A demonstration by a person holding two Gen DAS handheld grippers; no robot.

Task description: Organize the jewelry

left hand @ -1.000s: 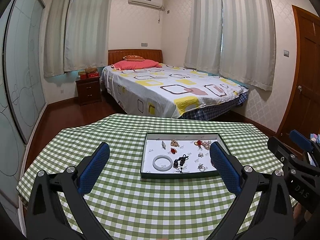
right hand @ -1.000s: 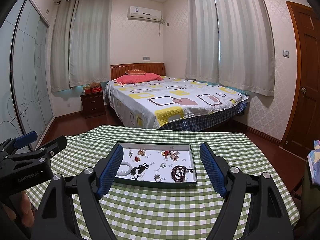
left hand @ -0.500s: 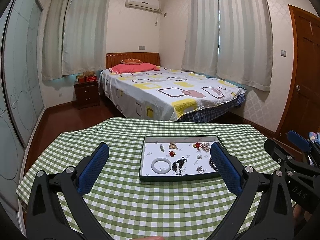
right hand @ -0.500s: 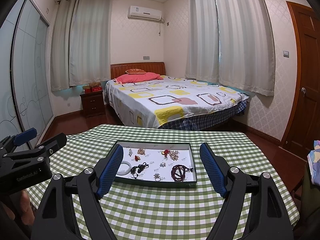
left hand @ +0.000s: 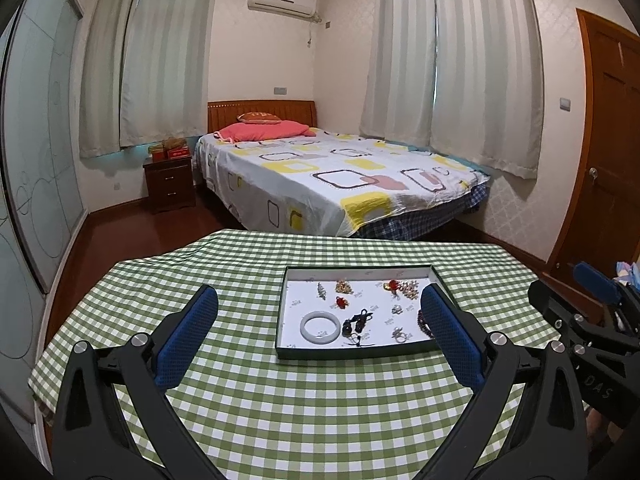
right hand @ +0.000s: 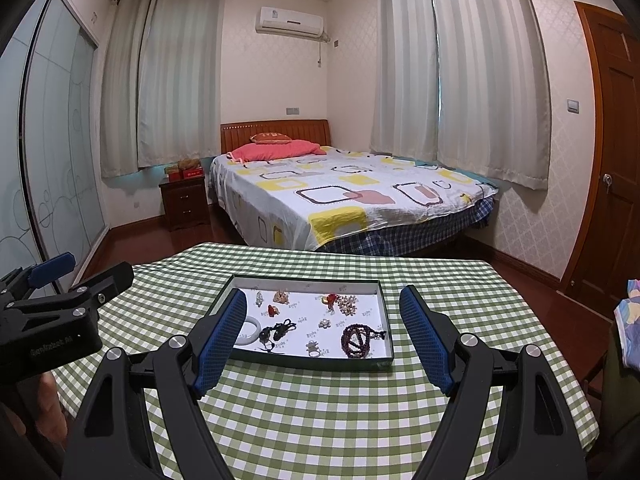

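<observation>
Jewelry pieces lie scattered loose inside a shallow dark-green rectangular tray with a white liner [right hand: 380, 364], which sits on a table under a green-and-white checked cloth [right hand: 340, 420], towards its far side. Among them: a pale white bangle [left hand: 320, 327] near the tray's front left, a coiled dark-red bead bracelet [right hand: 357, 340] at the front right, a black corded pendant [left hand: 357, 325] in the middle, and several small brooches and rings along the back. All pieces seen are within the tray walls; none lies on the cloth. Whether this spread is the sorted arrangement or the one awaiting sorting cannot be judged. The left gripper [left hand: 320, 336] is held above the cloth short of the tray, jaws spread wide, gripping nothing. The right gripper [right hand: 322, 334] is held likewise, jaws wide apart and empty, framing the tray; this likely keeps both clear of the small items.
</observation>
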